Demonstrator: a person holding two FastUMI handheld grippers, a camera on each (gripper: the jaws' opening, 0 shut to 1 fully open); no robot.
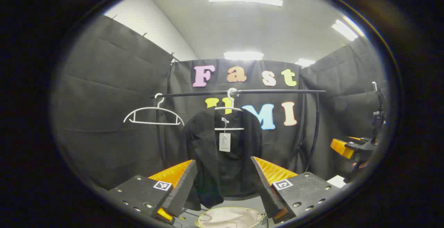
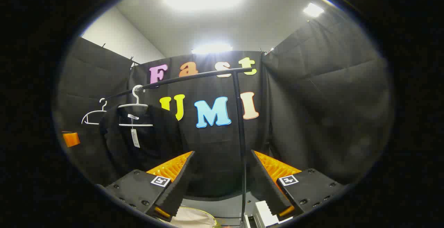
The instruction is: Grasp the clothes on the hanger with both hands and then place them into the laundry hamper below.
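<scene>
At the bottom of the left gripper view, my left gripper (image 1: 223, 183) has its fingers spread wide, nothing between them. Straight ahead, framed by the two fingers and well apart from them, hangs the black garment (image 1: 222, 155) on a white hanger (image 1: 229, 118), a pale tag (image 1: 224, 142) dangling at its collar. I see no contact with the cloth. The hanger hooks over a dark rail (image 1: 242, 92) that runs across the booth. A second white hanger (image 1: 153, 115), bare, hangs on the same rail to the garment's left. Below the garment, between my fingertips at the lower edge, sits the round rim of the laundry hamper (image 1: 229, 217) with its pale lining. Far right in this view I catch the right gripper (image 1: 347, 147) held by a hand, off to the side of the rail's upright post (image 1: 316, 127).

Down in the right gripper view, my right gripper (image 2: 222, 183) is also released, fingers wide apart and holding nothing. Here the garment (image 2: 142, 141) hangs up and to the left of the fingers, well apart, not between them. The rack's post (image 2: 241, 134) stands in the gap between the fingers instead. A sliver of the hamper rim (image 2: 194, 217) shows below the left finger.
</scene>
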